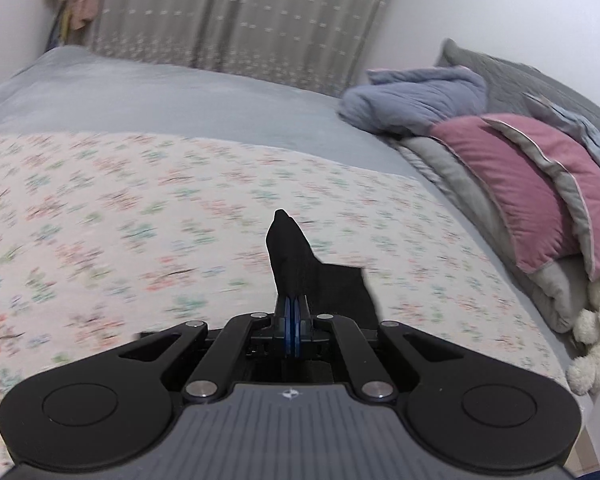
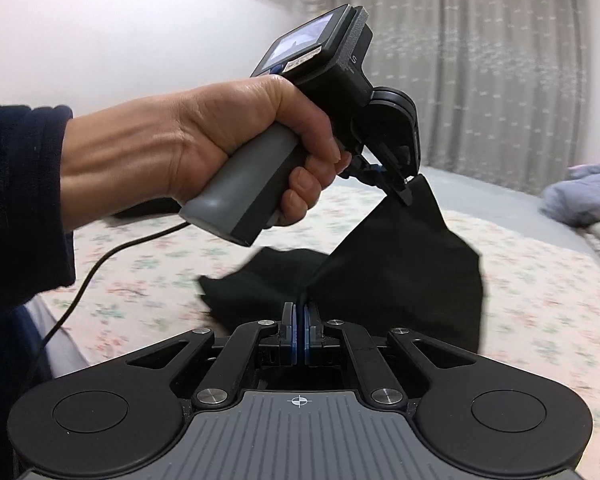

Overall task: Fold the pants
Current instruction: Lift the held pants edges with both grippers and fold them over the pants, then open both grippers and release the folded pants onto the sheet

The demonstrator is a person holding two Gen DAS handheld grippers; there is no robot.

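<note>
A: Both grippers clamped on the black pants (image 2: 400,272); left gripper (image 1: 294,312) pinching a dark corner that pokes up past its blue pads (image 1: 288,332); right gripper (image 2: 300,312) shut on another edge, cloth running taut from its jaws up to the other tool.

B: Agreed; most of the garment hanging between the two tools, a rumpled tail trailing on the floral bedspread (image 2: 540,280); probably mid-carry of one end over the other.

A: Best kept level then; both held corners at matching height, so the fold line lands straight rather than skewed.

B: And kept apart enough to hold the edge flat; slack in the middle likely to bunch into wrinkles on landing.

A: Worth watching the left hand (image 2: 236,148) and its trailing cable (image 2: 100,264); easily dragged across the cloth.

B: Also steering clear of the pink pillow (image 1: 532,184) and blue blanket (image 1: 416,96) at the bedhead; lowering slowly, releasing only once corners lie on fabric below.
</note>
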